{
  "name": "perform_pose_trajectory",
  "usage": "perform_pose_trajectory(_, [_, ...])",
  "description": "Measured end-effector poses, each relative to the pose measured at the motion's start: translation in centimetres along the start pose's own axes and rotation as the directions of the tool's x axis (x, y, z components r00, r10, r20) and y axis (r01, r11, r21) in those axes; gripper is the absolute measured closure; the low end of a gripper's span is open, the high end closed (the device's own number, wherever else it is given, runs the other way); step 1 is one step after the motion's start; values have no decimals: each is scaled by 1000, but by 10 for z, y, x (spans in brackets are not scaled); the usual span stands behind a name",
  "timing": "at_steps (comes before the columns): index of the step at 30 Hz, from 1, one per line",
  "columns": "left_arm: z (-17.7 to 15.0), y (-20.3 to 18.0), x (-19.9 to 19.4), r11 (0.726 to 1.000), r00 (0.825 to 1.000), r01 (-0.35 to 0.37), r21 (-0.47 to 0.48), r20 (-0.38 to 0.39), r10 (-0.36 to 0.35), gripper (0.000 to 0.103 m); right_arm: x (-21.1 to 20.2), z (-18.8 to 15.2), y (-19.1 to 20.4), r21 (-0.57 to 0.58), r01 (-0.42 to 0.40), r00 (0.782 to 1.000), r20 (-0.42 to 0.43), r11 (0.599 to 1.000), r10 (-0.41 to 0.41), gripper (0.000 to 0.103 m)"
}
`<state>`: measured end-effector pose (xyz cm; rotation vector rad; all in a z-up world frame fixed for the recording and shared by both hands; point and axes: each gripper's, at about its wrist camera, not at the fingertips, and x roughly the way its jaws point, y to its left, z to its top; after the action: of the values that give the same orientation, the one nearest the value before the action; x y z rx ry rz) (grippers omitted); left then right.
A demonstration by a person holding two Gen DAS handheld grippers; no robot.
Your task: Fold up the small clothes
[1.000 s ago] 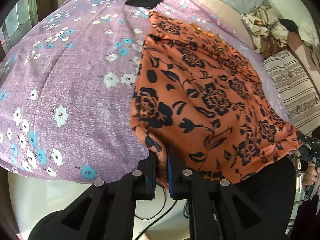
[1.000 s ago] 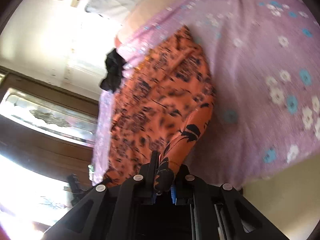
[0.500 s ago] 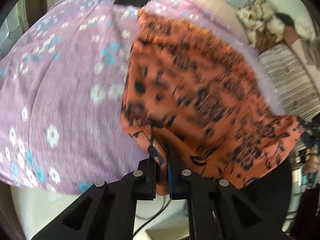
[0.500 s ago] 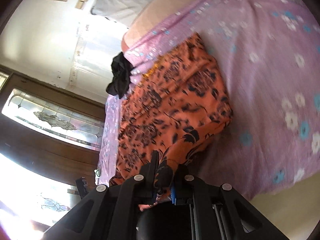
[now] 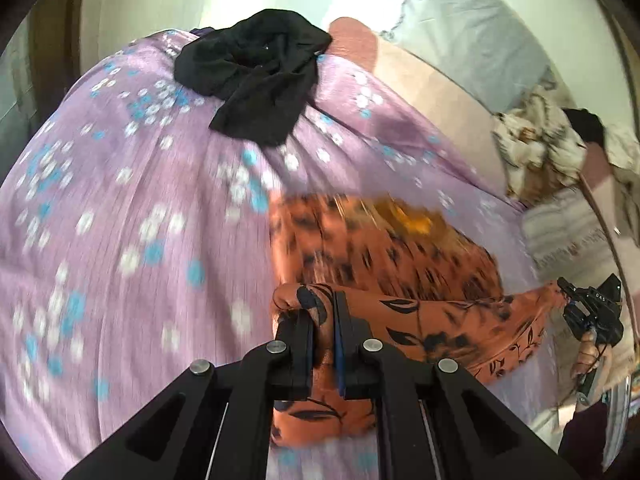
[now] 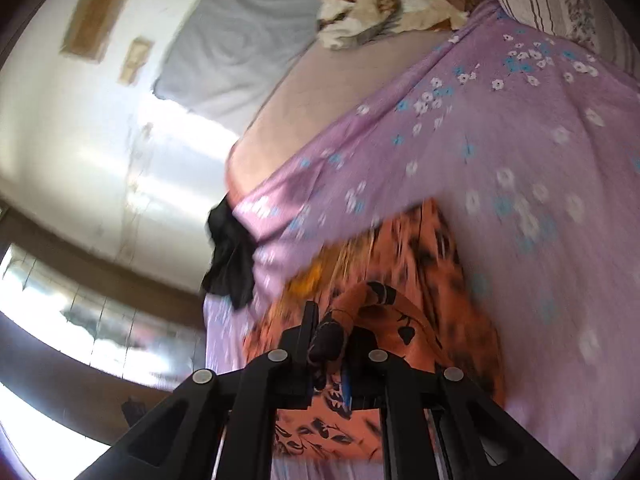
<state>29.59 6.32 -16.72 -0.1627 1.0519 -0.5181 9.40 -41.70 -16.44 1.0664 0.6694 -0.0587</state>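
Observation:
An orange garment with black flowers [image 5: 384, 264] lies on the purple flowered bedsheet [image 5: 120, 208]. My left gripper [image 5: 325, 320] is shut on its near left corner. My right gripper [image 6: 329, 332] is shut on the other near corner, and it shows at the right edge of the left wrist view [image 5: 588, 304]. The held edge is lifted and carried over the rest of the garment [image 6: 416, 264], which lies doubled on the sheet. The view is blurred by motion.
A black garment [image 5: 256, 76] lies crumpled at the far end of the sheet, also in the right wrist view [image 6: 230, 256]. A cream patterned cloth heap [image 5: 536, 148] and a striped pillow [image 6: 560, 0] lie further up the bed. A grey pillow [image 6: 236, 48] leans on the wall.
Both grippers have carried the held near edge forward over the garment, toward the black garment. The orange cloth now shows folded and shorter on the sheet.

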Motion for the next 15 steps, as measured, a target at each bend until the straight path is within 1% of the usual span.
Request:
perform_pose_trajectory(2, [24, 7, 21, 1000, 1000, -5, -20, -9, 5, 94, 36, 23, -6, 19, 39, 999, 16, 999, -39, 93])
perform_pose_trajectory(3, [36, 10, 35, 1000, 1000, -5, -29, -12, 4, 94, 55, 33, -11, 27, 71, 997, 23, 997, -72, 93])
perform_pose_trajectory(4, [46, 13, 48, 999, 1000, -9, -39, -15, 9, 94, 75, 43, -20, 55, 87, 996, 18, 995, -88, 93])
perform_pose_trajectory(5, [56, 16, 63, 998, 999, -19, -52, -28, 18, 94, 88, 49, -27, 81, 90, 996, 17, 993, -92, 93])
perform_pose_trajectory(7, [64, 28, 90, 996, 998, -35, -81, -64, 30, 94, 119, 61, -46, 132, 105, 994, 29, 986, -110, 93])
perform_pose_trajectory(8, [67, 34, 103, 994, 996, -44, -101, -86, 36, 93, 128, 64, -55, 152, 97, 994, 33, 984, -103, 90])
perform_pose_trajectory(9, [65, 42, 115, 991, 993, -46, -128, -111, 32, 92, 140, 67, -65, 181, 89, 995, 29, 979, -96, 89])
perform_pose_trajectory(11, [57, 57, 129, 982, 991, -15, -188, -133, -10, 92, 158, 67, -84, 213, 86, 996, 0, 973, -88, 84])
perform_pose_trajectory(12, [53, 64, 130, 975, 992, 19, -221, -120, -47, 92, 164, 67, -94, 239, 60, 998, -4, 969, -61, 84])
perform_pose_trajectory(13, [48, 70, 126, 966, 992, 55, -253, -96, -82, 90, 162, 66, -104, 275, 2, 1000, 15, 962, -7, 82])
perform_pose_trajectory(14, [45, 74, 120, 957, 992, 75, -279, -81, -101, 87, 159, 65, -109, 295, -35, 999, 28, 955, 28, 75])
perform_pose_trajectory(15, [43, 77, 114, 952, 992, 82, -295, -69, -107, 81, 152, 66, -111, 304, -61, 998, 40, 951, 52, 68])
